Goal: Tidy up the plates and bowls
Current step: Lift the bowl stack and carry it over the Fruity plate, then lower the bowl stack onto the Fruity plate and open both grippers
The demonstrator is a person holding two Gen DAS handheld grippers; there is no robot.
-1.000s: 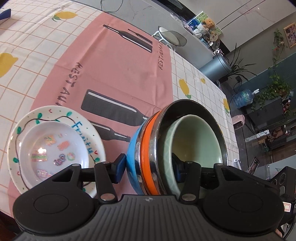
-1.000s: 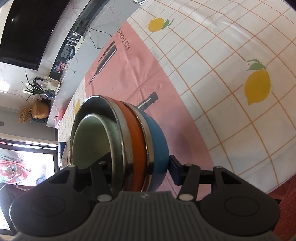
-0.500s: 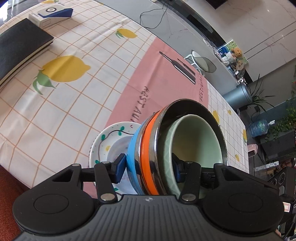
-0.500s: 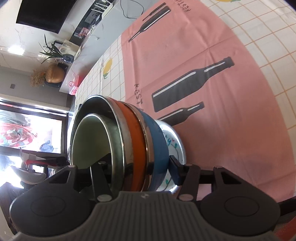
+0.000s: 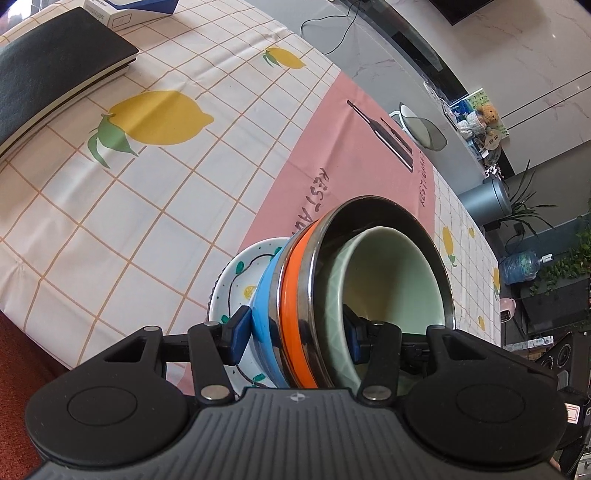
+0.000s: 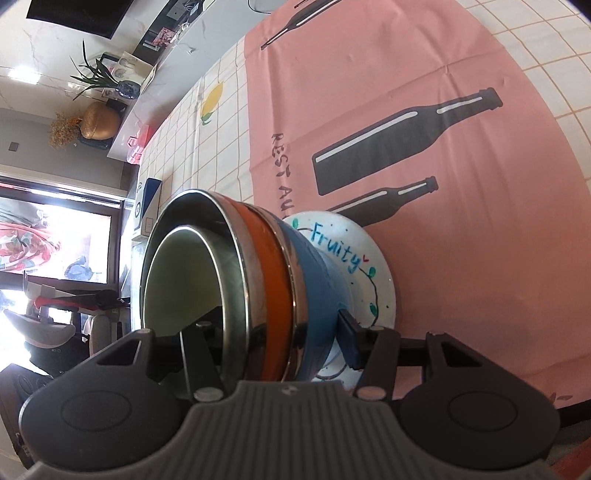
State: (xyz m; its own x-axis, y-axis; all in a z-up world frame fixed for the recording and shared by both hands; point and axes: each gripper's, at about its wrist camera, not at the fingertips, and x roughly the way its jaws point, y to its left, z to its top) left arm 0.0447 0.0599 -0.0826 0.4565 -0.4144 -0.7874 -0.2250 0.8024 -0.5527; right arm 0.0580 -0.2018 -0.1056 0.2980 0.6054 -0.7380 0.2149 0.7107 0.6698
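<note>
A nested stack of bowls (image 5: 295, 295), blue outermost, then orange with steel rims, with a pale green bowl (image 5: 391, 280) inside, is held on both sides. My left gripper (image 5: 295, 332) is shut on its rim from one side. My right gripper (image 6: 273, 325) is shut on the stack (image 6: 273, 273) from the opposite side. The stack sits over the white decorated "Fruity" plate (image 6: 354, 251), also seen in the left wrist view (image 5: 236, 273). Whether the blue bowl touches the plate I cannot tell.
The plate lies near the table's front edge on a pink runner (image 5: 332, 155) over a lemon-print cloth (image 5: 147, 147). A black notebook (image 5: 48, 85) and a white-blue box (image 5: 129, 11) lie at the far left.
Both grippers carried the bowl stack across the table until it came over the decorated plate, which is now largely hidden behind the stack.
</note>
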